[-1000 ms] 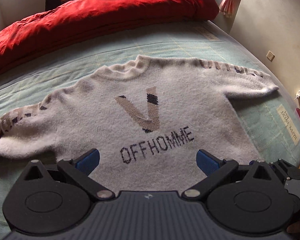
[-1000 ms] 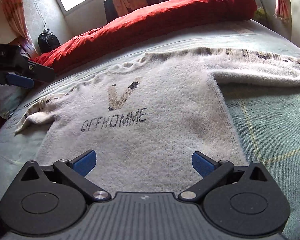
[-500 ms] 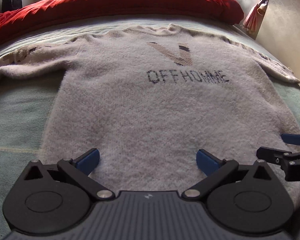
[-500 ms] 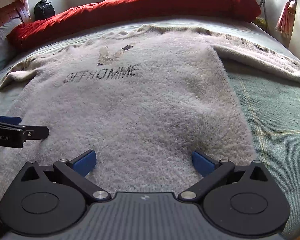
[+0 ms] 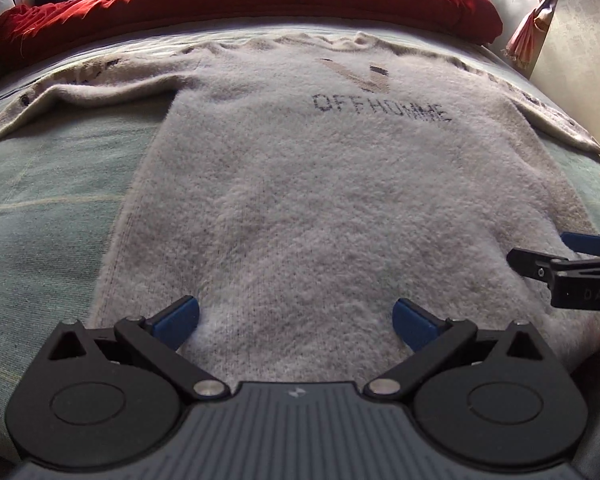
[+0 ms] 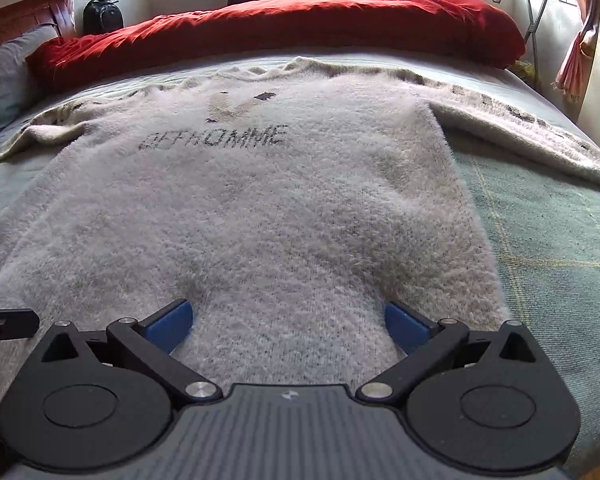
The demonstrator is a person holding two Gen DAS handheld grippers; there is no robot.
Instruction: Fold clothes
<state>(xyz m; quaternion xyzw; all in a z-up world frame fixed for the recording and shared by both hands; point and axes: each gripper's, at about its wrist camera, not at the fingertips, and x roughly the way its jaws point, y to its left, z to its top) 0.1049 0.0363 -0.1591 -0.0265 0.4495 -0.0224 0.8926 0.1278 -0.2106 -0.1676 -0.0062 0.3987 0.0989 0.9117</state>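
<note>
lying flat on the bed (image 5: 52,176), the sweater (image 5: 320,200) has both sleeves spread out. left gripper (image 5: 296,318) and right gripper (image 6: 288,316) hover at the hem, fingers wide, probably to pinch it.

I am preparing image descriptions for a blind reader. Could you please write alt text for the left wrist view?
The left gripper, jaws open, is low over the bottom hem of a fluffy white sweater lying flat, front up, on a pale green bedspread. The sweater reads OFFHOMME; a red duvet lies behind it, and the right gripper enters at the right edge.
</note>
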